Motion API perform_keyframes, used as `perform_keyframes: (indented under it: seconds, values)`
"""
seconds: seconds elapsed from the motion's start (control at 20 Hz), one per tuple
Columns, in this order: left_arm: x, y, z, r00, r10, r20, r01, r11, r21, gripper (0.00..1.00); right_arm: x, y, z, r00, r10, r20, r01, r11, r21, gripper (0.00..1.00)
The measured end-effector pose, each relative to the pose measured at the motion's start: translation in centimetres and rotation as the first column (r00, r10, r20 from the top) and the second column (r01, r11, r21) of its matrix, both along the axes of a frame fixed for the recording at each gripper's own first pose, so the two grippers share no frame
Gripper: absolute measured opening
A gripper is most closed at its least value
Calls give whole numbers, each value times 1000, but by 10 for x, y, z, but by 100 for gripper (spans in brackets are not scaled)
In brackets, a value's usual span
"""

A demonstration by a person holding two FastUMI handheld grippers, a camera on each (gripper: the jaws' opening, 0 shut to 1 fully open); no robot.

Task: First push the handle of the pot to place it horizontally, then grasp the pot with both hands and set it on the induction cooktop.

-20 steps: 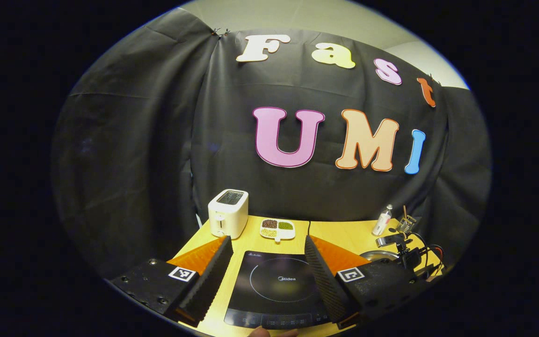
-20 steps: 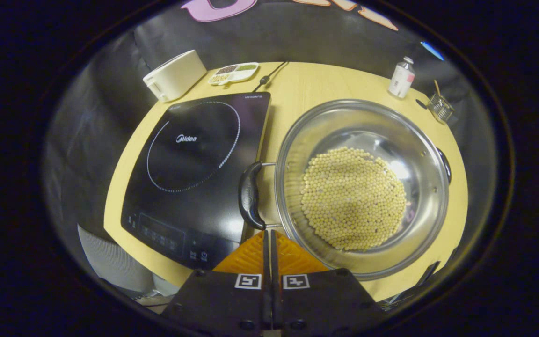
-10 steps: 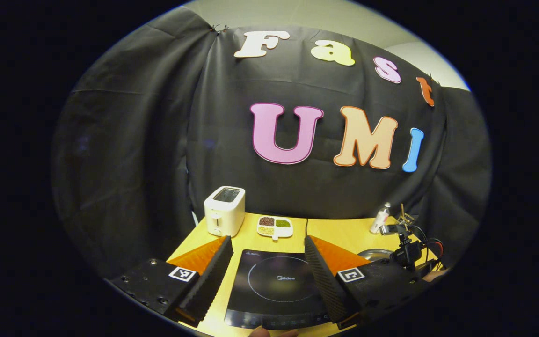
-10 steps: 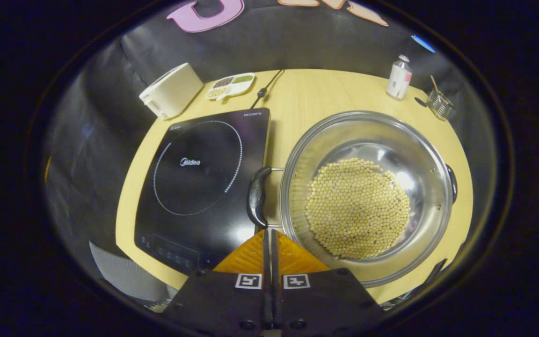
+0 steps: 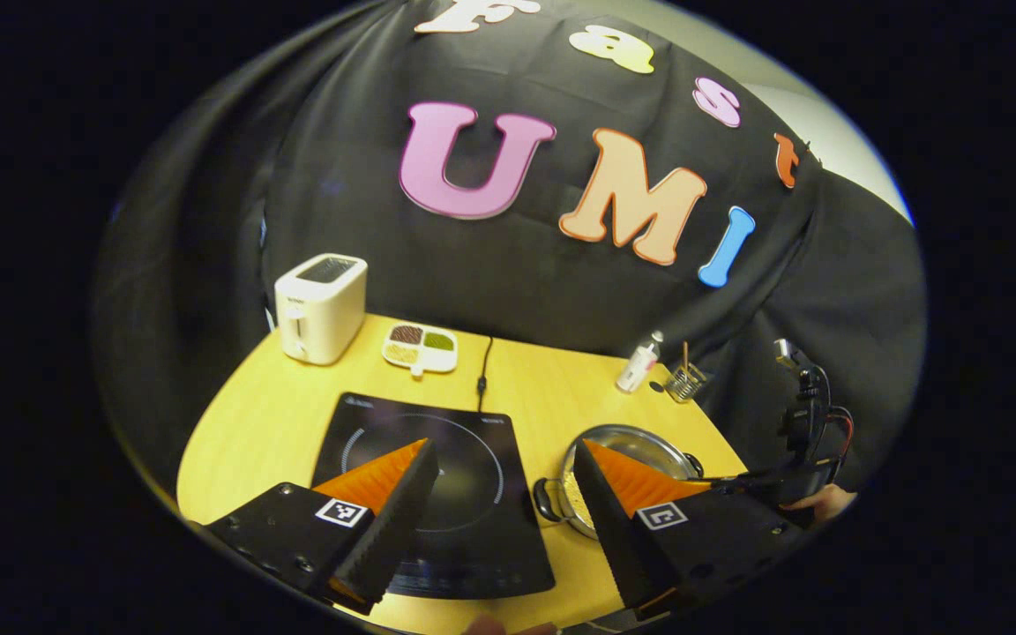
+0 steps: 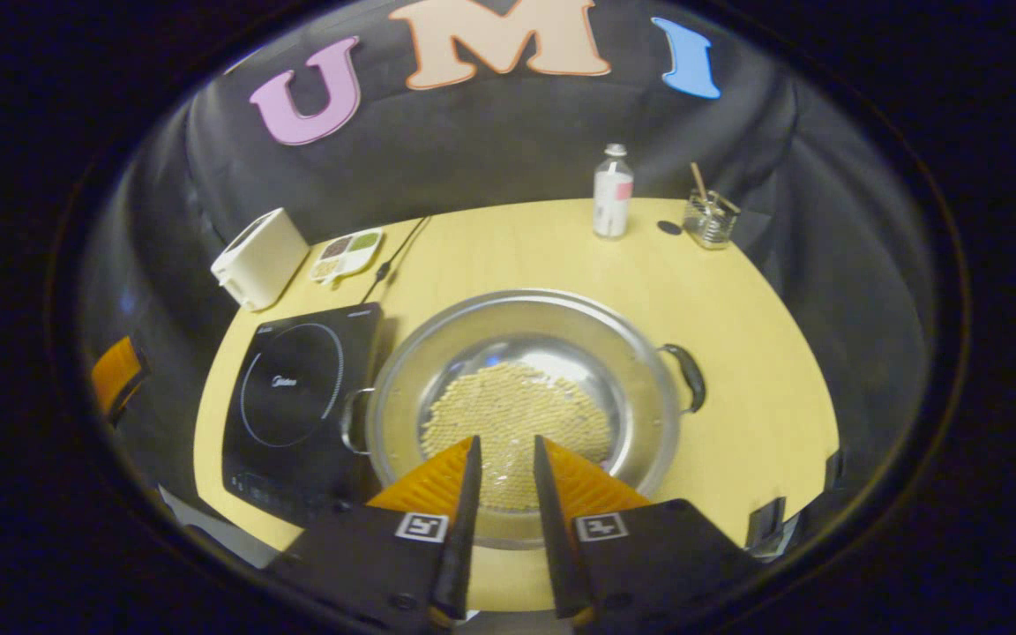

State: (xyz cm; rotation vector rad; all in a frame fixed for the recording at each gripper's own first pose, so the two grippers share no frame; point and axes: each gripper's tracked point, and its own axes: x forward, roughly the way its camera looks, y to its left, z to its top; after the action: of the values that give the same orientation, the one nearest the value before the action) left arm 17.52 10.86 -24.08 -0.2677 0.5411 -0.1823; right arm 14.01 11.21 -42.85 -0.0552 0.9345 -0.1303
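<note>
Above the pot (image 6: 526,388), right tongs (image 6: 504,450) hover slightly parted (left tongs (image 5: 499,459) wide, over cooktop (image 5: 437,494)).

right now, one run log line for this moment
pot: on table beside cooktop | left gripper: open, empty | right gripper: part open, above pot

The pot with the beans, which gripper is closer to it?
Right. The right gripper hangs just above the pot's near rim; the left gripper hovers beside it, over the cooktop.
</note>
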Motion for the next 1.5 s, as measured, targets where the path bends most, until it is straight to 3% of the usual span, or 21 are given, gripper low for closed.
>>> perform_keyframes:
  seconds: [0.1, 0.2, 0.6, 0.95, 1.1, 1.15, 1.3, 1.4, 1.5]
  values:
    - [3, -13, -14, 999, -5, -38, 5, 1000, 13, 95, 7, -25, 3, 1000, 7, 10, -6, 999, -39, 65]
    - [7, -26, -29, 997, -1, -73, 3, 1000, 21, 95, 14, -45, 5, 1000, 24, 11, -24, 998, -61, 77]
    - [20, -64, -106, 964, 27, -266, -4, 996, 89, 96, 49, -132, -15, 999, 33, -36, -37, 992, -123, 75]
    - [29, -87, -157, 916, 64, -396, -12, 991, 132, 93, 71, -143, -53, 991, 72, -114, -78, 996, -50, 76]
    - [24, -104, -178, 880, 57, -472, -5, 994, 111, 90, 69, -142, -69, 983, 88, -161, -90, 996, -9, 76]
    - [33, -104, -173, 896, 53, -440, 8, 991, 134, 89, 68, -143, -73, 980, 93, -174, -94, 996, 2, 76]
    - [34, -109, -180, 888, 38, -457, 54, 981, 186, 86, 63, -150, -84, 977, 85, -194, -81, 996, 28, 76]
    - [34, -118, -182, 881, 7, -473, 85, 982, 172, 85, 61, -159, -91, 976, 64, -209, -56, 998, 42, 82]
    - [30, -128, -192, 864, -9, -503, 88, 987, 133, 85, 60, -168, -94, 976, 39, -216, -26, 998, 62, 80]
